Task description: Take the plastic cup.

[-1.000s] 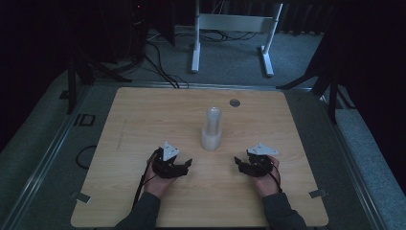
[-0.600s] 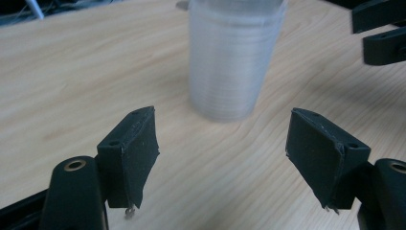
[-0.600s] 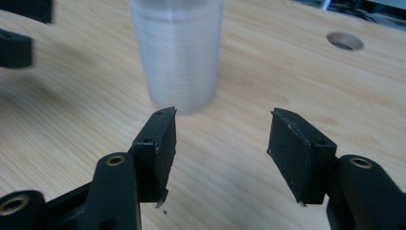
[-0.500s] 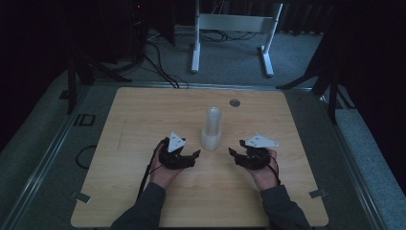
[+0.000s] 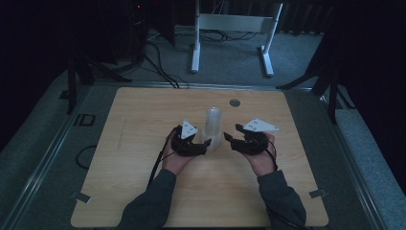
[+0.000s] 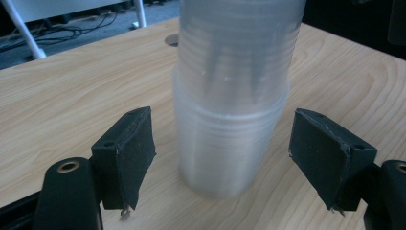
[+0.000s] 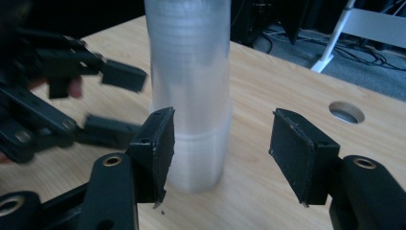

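Note:
A tall stack of translucent plastic cups (image 5: 213, 125) stands upside down mid-table. My left gripper (image 5: 206, 143) is at its left, low by the base. In the left gripper view the stack (image 6: 234, 120) stands between the jaws of the left gripper (image 6: 229, 143), with a gap on each side; these jaws have just been opening. My right gripper (image 5: 231, 135) hovers at the stack's right. In the right gripper view its own jaws (image 7: 225, 148) stand apart, have just been opening, and hold nothing; the stack (image 7: 191, 96) rises behind the left pad (image 7: 160, 148). The left gripper (image 7: 95, 100) shows beyond.
The wooden table (image 5: 143, 120) has a round cable hole (image 5: 234, 102) behind the stack. A white stand (image 5: 234, 28) and cables lie on the floor past the far edge. A metal rail (image 5: 52, 148) borders the table's left side.
Both hands have moved inward toward the cup stack and lifted a little. The left gripper now has the base of the stack between its jaws.

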Available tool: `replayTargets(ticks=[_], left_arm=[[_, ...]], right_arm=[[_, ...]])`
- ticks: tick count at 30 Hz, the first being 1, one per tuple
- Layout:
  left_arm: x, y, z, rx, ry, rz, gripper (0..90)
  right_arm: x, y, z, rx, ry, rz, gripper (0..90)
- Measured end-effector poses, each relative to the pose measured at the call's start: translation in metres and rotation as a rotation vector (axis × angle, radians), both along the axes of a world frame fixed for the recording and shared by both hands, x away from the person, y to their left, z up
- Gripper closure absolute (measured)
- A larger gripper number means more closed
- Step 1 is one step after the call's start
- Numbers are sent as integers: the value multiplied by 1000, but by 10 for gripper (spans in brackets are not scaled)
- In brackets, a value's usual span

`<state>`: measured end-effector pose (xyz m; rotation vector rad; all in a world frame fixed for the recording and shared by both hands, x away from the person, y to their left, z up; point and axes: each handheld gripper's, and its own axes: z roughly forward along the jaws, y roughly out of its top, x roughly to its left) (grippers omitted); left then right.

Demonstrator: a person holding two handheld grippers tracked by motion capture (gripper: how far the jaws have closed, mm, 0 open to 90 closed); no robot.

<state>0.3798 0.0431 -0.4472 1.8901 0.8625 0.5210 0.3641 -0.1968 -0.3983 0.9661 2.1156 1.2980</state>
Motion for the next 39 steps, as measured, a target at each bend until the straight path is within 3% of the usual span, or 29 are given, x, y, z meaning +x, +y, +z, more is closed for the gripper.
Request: replayTargets(ticks=[7, 12, 15, 22, 27, 39], left_arm=[[8, -9, -6, -1, 2, -10, 216], [12, -14, -8, 23, -12, -11, 214], [14, -15, -10, 12, -11, -14, 213], [18, -18, -14, 28, -12, -25, 211], [19, -20, -15, 16, -13, -24, 211], [19, -20, -15, 22, -19, -22, 213]], right_arm=[[9, 10, 13, 21, -3, 22, 349], [15, 15, 17, 29, -9, 20, 315], [20, 19, 20, 41, -5, 27, 301], [28, 28, 21, 50, -9, 32, 297], [33, 35, 24, 55, -11, 39, 294], [44, 52, 27, 35, -10, 56, 293]])
